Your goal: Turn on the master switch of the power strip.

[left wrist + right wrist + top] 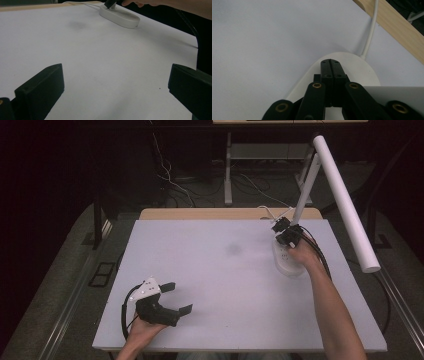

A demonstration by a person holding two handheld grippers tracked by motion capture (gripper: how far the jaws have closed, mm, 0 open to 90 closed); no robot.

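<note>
Left gripper, high view: nearest the camera, the left gripper [176,297] lay on the white table [210,285] at its near left, jaws standing well apart with nothing between them.
Right gripper, high view: the right gripper [283,232] sat at the far right, tips down on the lamp base [290,262], beside the foot of the slanted lamp stem [306,185].
Lamp head, high view: the long white lamp head [345,200] hung over the table's right edge, tilted.
Step, judged: it looked like a press on a switch on the base; the control itself was hidden under the tips.
Left gripper view, jaws: both black pads rose at the bottom corners, wide apart over bare table [105,62].
Left gripper view, far end: the lamp base [121,17] lay well off, with the other hand [160,3] above it.
Advice, left: this gripper was best kept parked and clear of the lamp cord.
Right gripper view, jaws: the right gripper [330,65] had its jaws together, empty, tips resting on the lamp base [359,68].
Right gripper view, cord: the white cord [369,35] ran from the base toward the wooden edge [392,27].
Advice, right: pressing straight down with the tips kept together should have worked best; a sideways push risked sliding the base or rocking the lamp.
</note>
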